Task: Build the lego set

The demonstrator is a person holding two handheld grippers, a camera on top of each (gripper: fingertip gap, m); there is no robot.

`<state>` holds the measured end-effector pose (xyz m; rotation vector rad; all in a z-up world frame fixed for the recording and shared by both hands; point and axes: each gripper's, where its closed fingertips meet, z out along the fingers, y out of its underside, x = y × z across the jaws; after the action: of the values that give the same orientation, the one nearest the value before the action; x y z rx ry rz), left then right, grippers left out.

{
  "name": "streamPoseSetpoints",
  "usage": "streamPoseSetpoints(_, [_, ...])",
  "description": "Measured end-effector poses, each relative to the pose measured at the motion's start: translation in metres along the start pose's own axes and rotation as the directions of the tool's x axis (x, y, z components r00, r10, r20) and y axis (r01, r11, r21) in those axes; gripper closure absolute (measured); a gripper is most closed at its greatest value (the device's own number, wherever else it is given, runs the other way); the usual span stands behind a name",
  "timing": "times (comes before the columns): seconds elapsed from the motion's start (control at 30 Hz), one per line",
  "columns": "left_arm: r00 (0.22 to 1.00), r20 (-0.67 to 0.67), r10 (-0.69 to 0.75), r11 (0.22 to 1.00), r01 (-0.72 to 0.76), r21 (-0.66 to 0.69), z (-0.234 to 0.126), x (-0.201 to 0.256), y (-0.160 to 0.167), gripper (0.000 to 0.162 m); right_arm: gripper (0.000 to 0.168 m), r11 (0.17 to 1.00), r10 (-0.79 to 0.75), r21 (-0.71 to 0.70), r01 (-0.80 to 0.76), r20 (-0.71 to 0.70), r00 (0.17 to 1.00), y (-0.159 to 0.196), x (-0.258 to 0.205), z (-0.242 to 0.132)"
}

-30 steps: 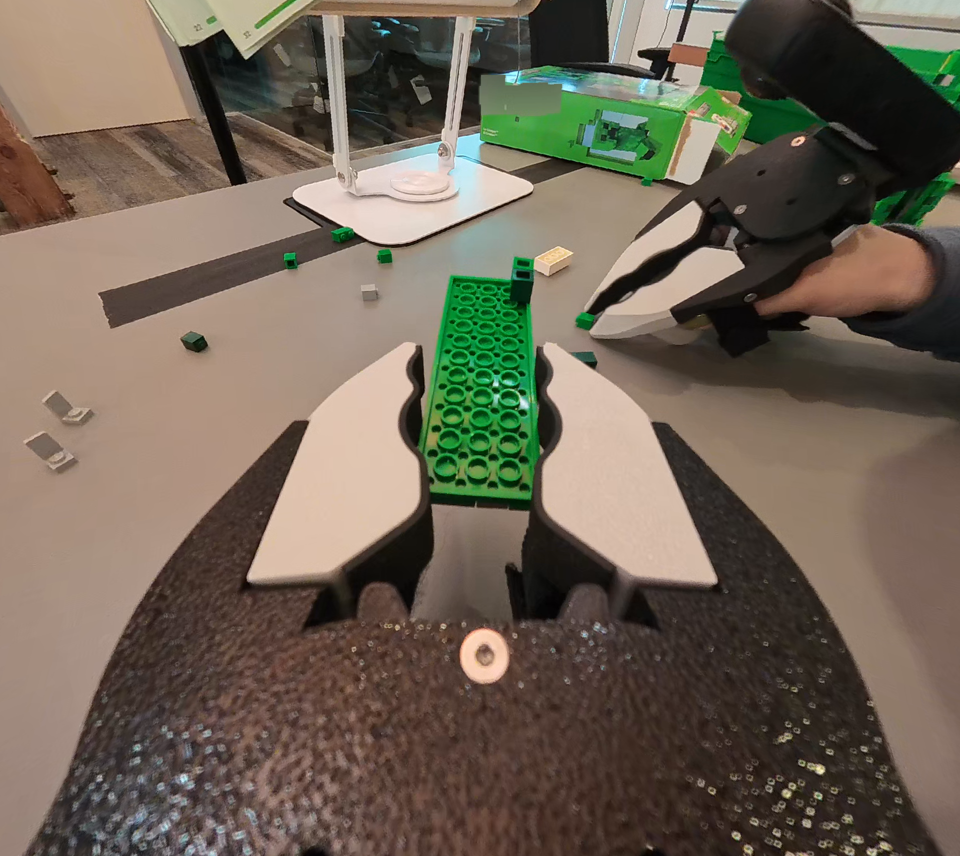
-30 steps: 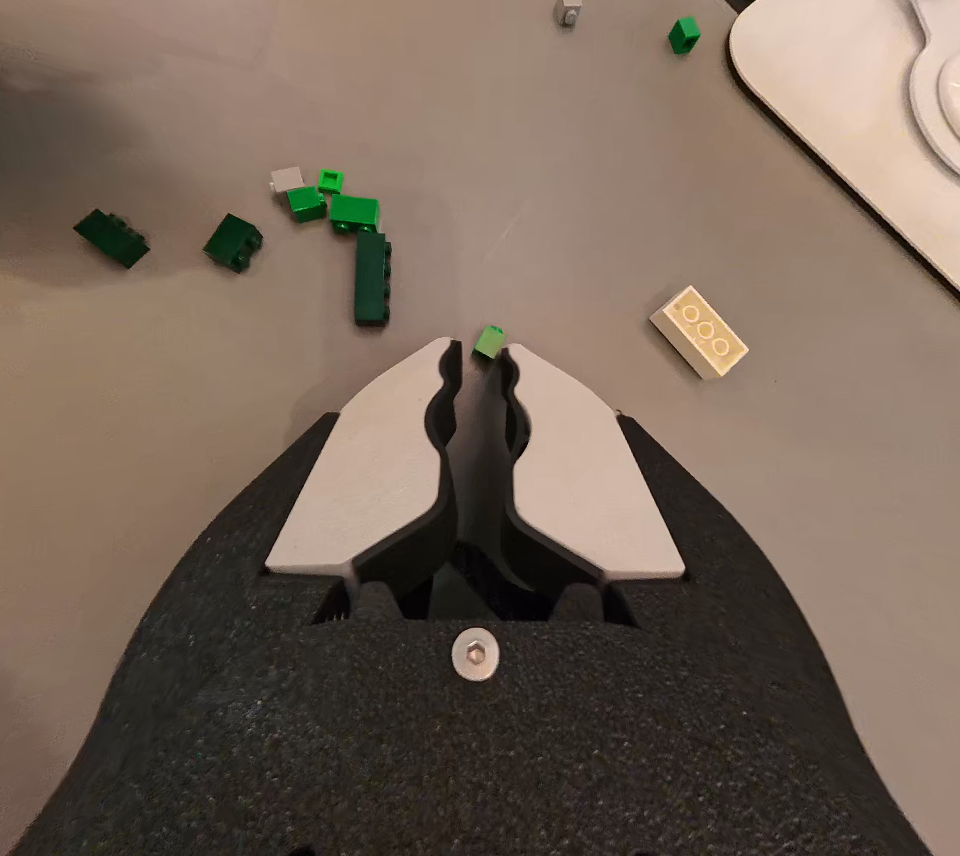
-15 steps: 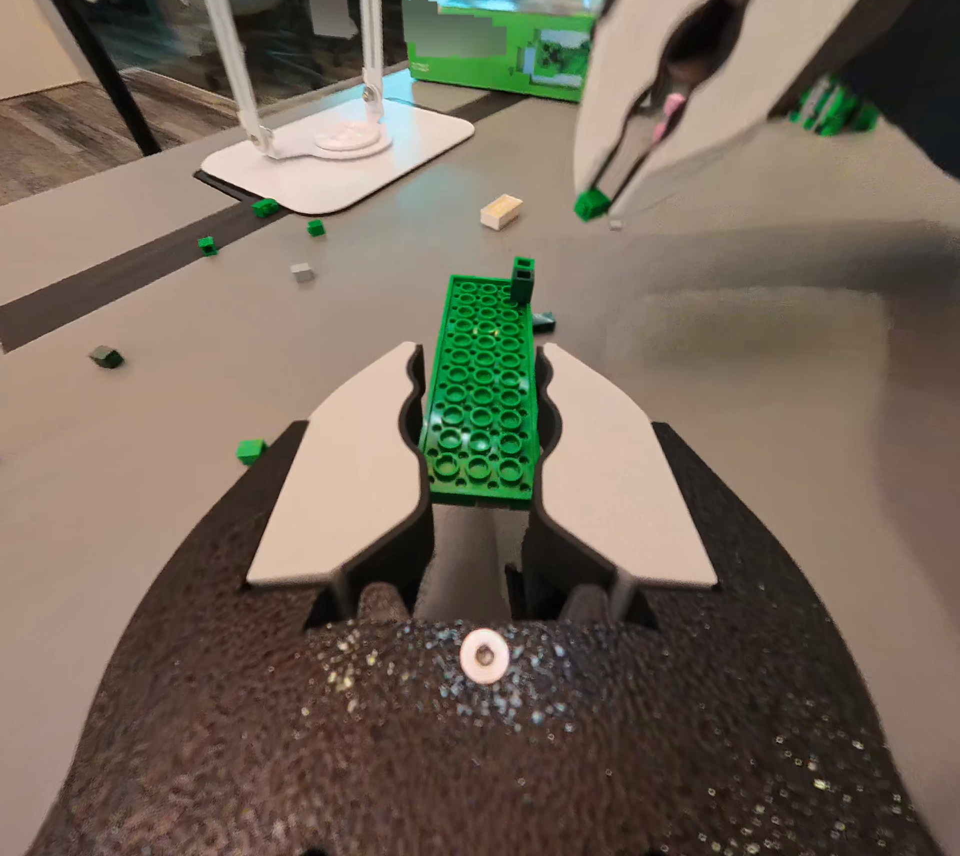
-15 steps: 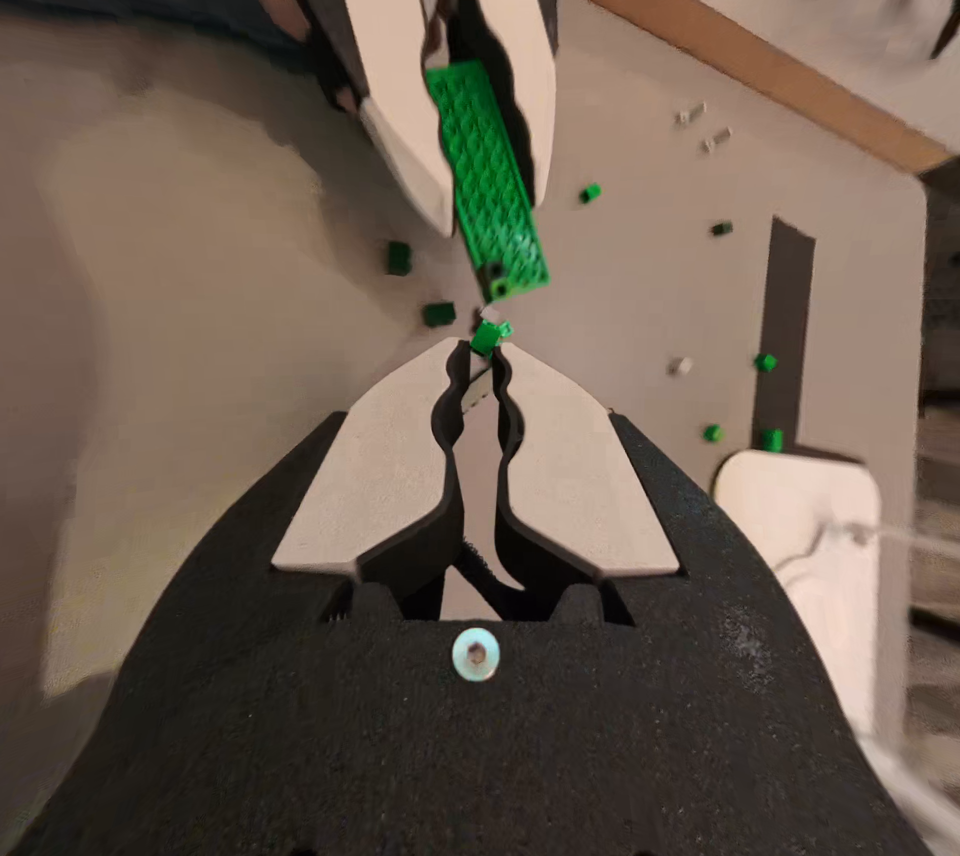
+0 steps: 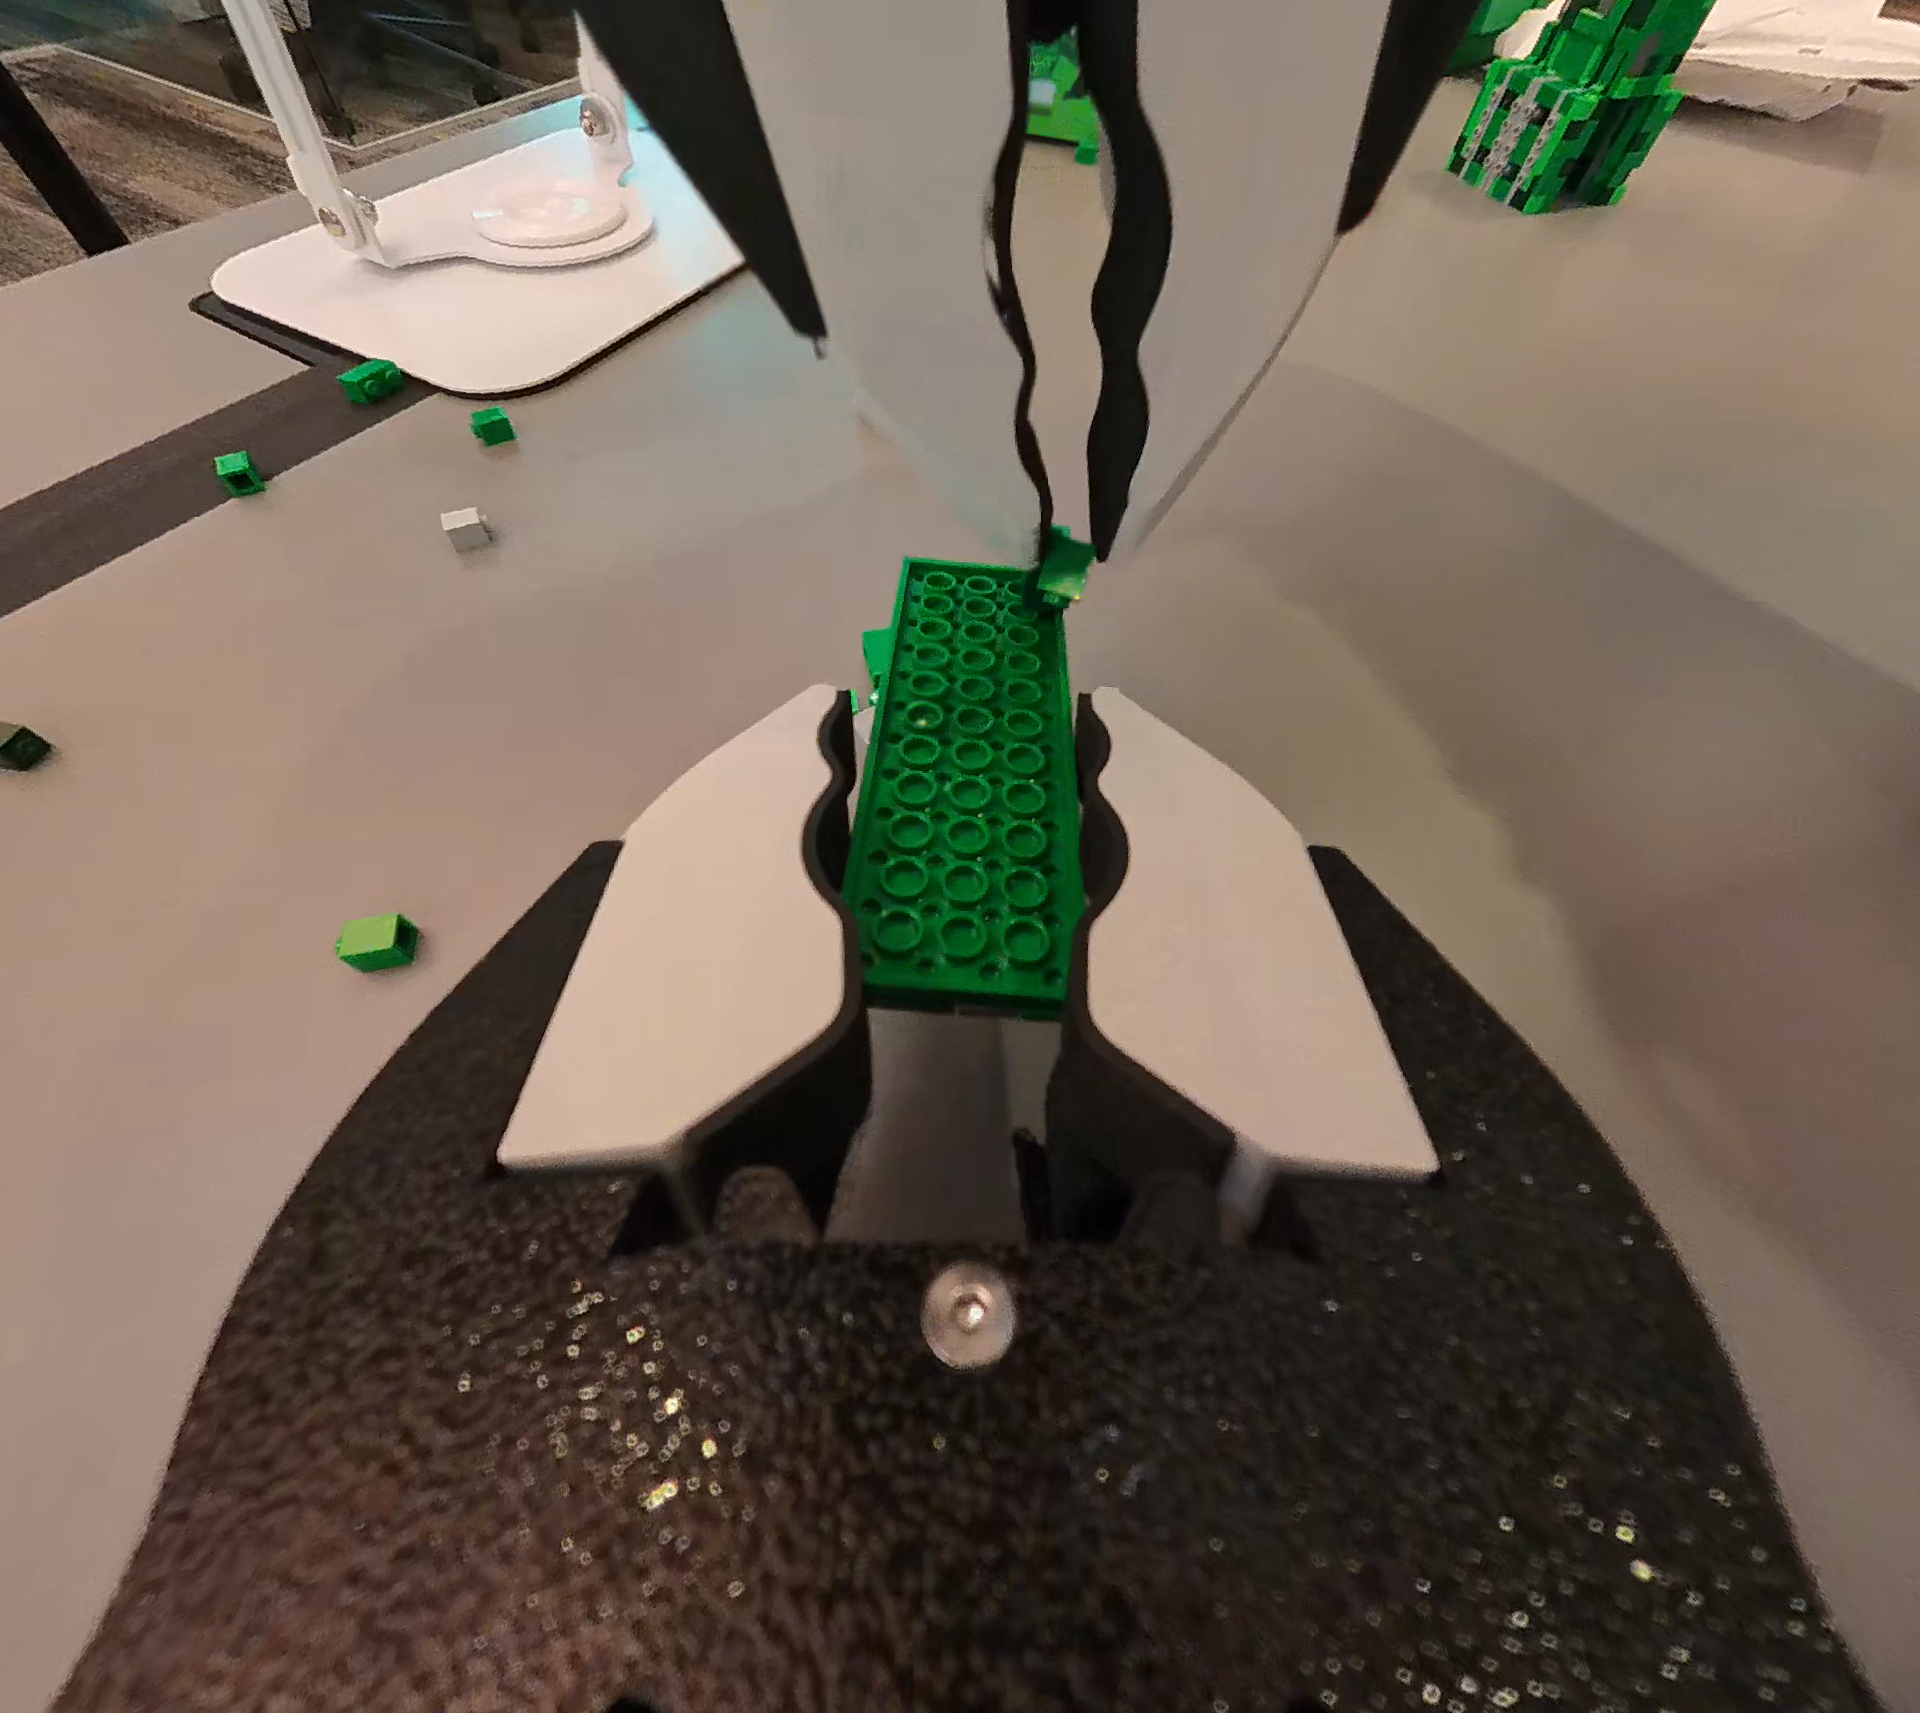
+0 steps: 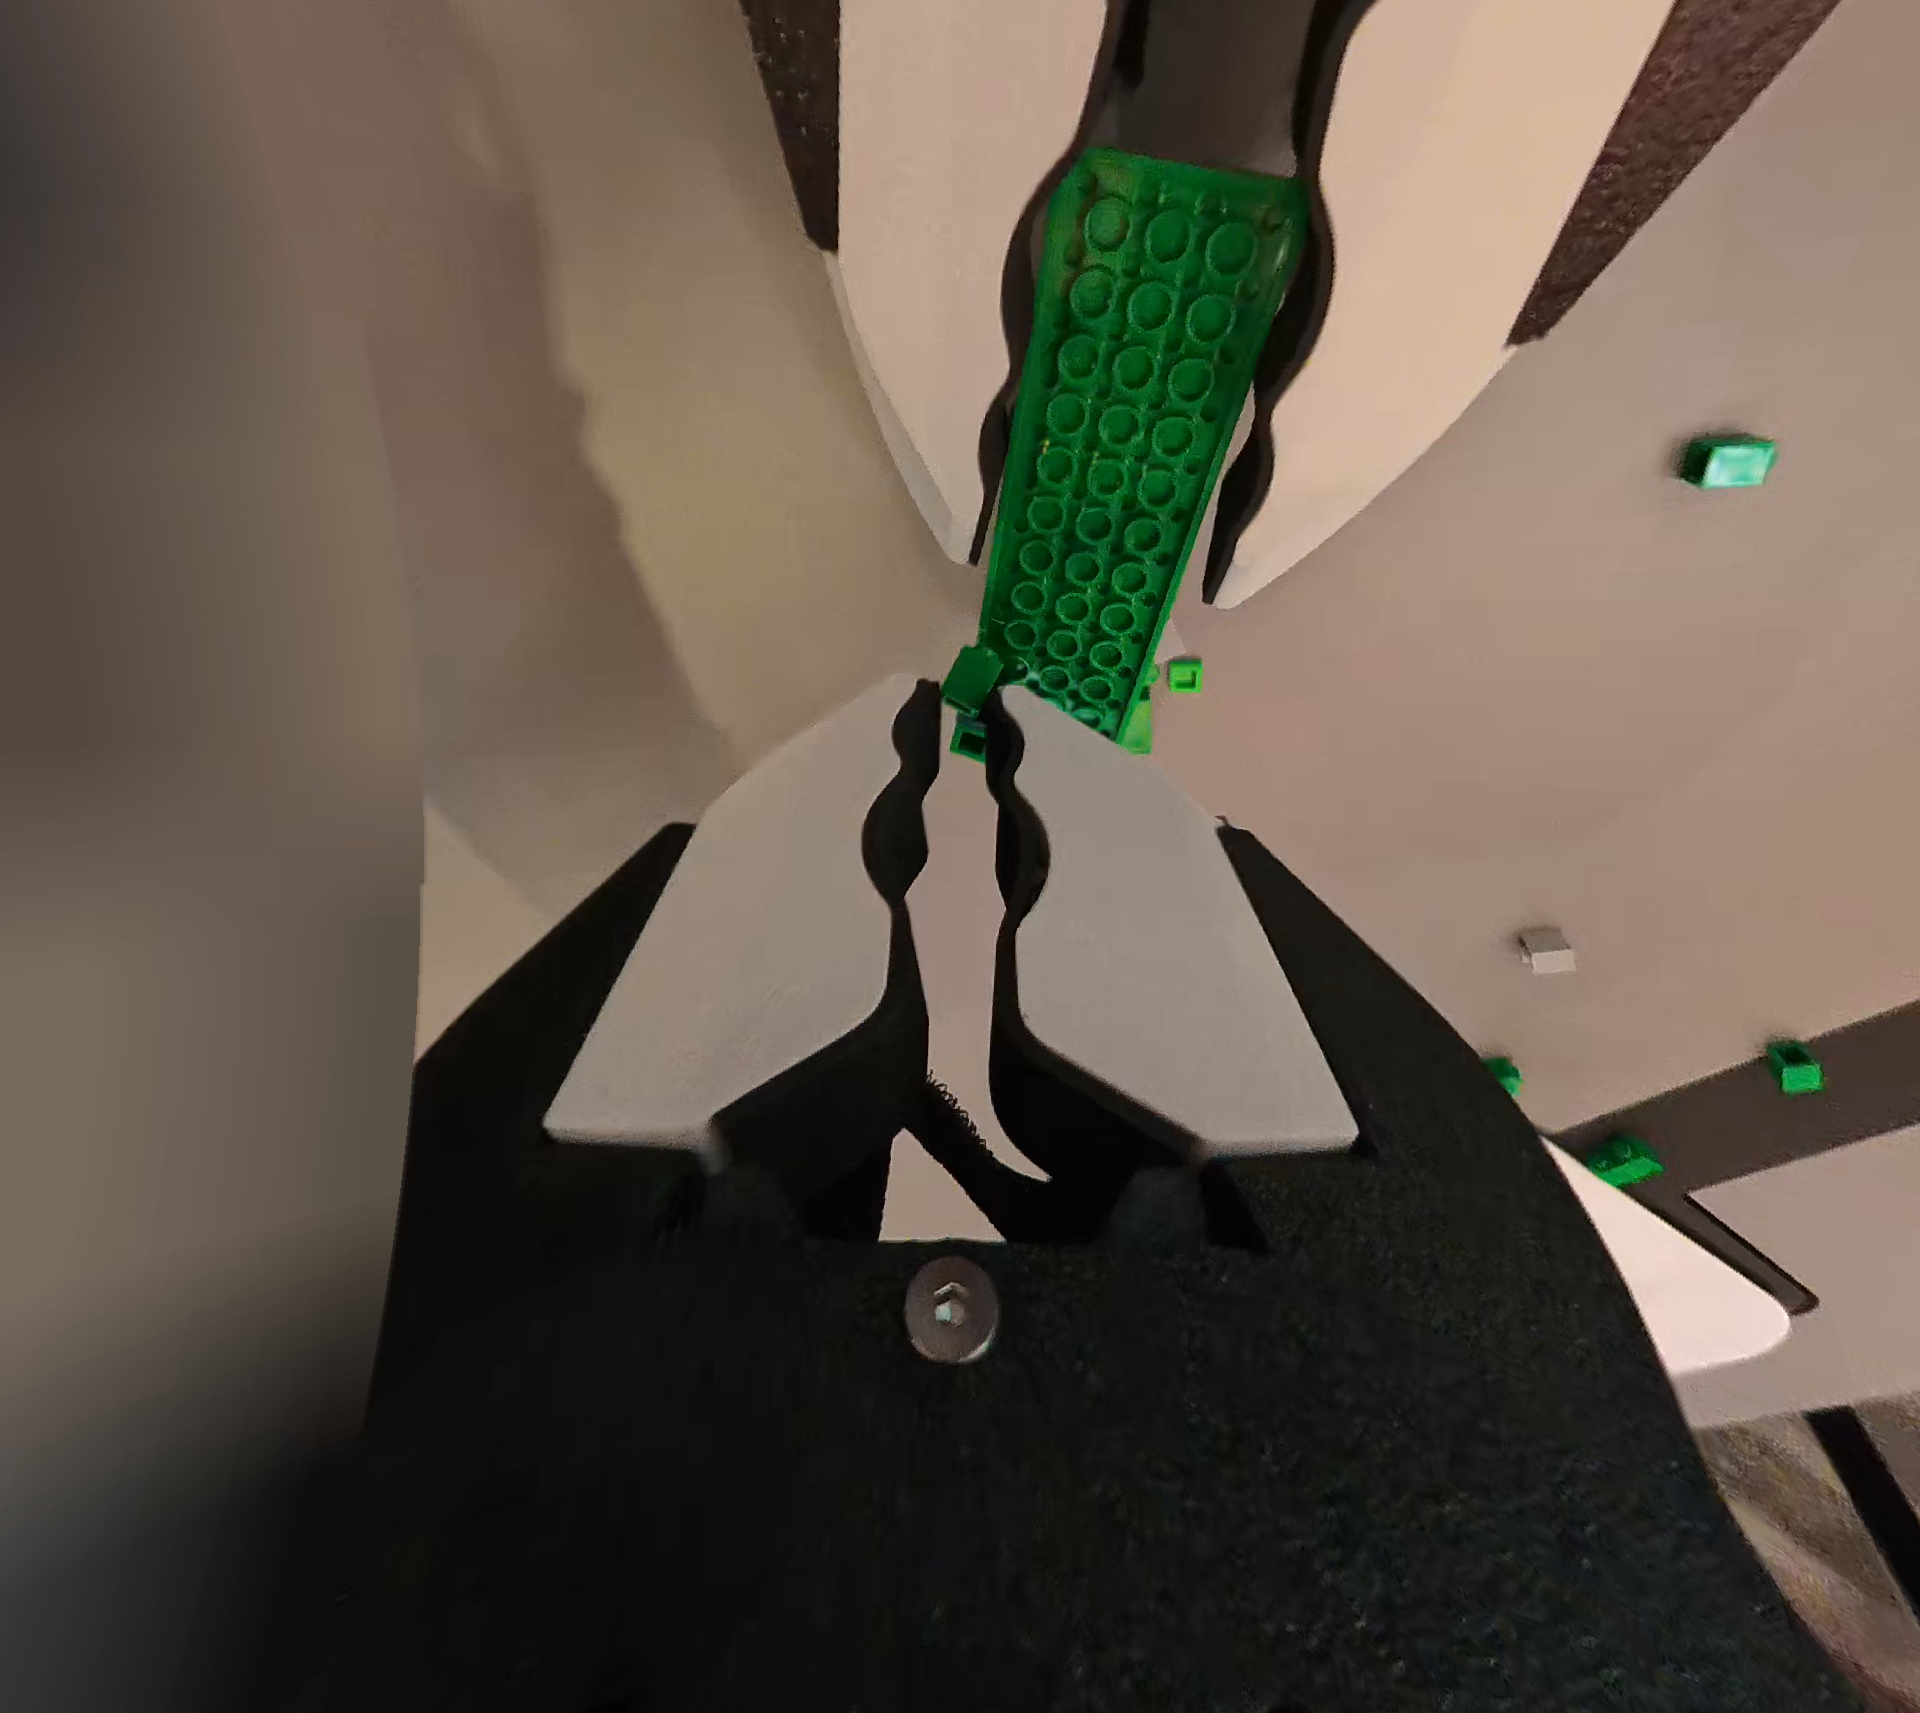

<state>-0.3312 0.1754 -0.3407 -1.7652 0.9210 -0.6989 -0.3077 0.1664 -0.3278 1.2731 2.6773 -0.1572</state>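
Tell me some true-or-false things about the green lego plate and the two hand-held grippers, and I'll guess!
1. The left hand-held gripper holds the long green plate by its two long sides. True.
2. The right hand-held gripper is wide open and holds nothing. False: its tips pinch a small green brick.
3. The small green brick is at a far corner of the plate. True.
4. The plate is red. False: it is green.
5. A small grey brick lies on the table to the left of the plate. True.
6. The table has no loose pieces on it. False: several small green bricks lie scattered there.
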Motion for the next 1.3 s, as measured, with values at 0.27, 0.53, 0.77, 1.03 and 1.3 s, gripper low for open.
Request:
streamPoseSetpoints(0.27, [0.999, -0.007, -0.037, 0.998, 0.037, 0.047, -0.005, -0.002, -0.005, 0.122, 0.16, 0.993, 0.037, -0.116, -0.033, 0.033, 0.999, -0.004, 0.005, -0.007])
streamPoseSetpoints(0.53, [0.999, -0.005, -0.041, 0.998, 0.041, 0.04, -0.004, -0.002, -0.004, 0.122, 0.16, 0.995, 0.028, -0.098, -0.023, 0.054, 0.998, -0.002, 0.007, -0.004])
streamPoseSetpoints(0.77, [0.999, -0.003, -0.048, 0.998, 0.048, 0.044, -0.004, -0.002, -0.005, 0.122, 0.155, 0.999, 0.032, 0.042, -0.032, 0.001, 0.999, -0.002, 0.011, -0.005])
streamPoseSetpoints(1.03, [0.998, -0.004, -0.057, 0.996, 0.057, 0.062, -0.006, -0.003, -0.006, 0.122, 0.154, 0.947, 0.093, 0.319, -0.044, -0.14, 0.986, -0.003, 0.014, -0.012])
streamPoseSetpoints(1.3, [0.999, 0.0, -0.049, 0.996, 0.049, 0.073, -0.006, -0.003, -0.008, 0.122, 0.151, 0.746, 0.312, 0.625, -0.231, -0.021, 0.95, -0.004, 0.013, -0.025])
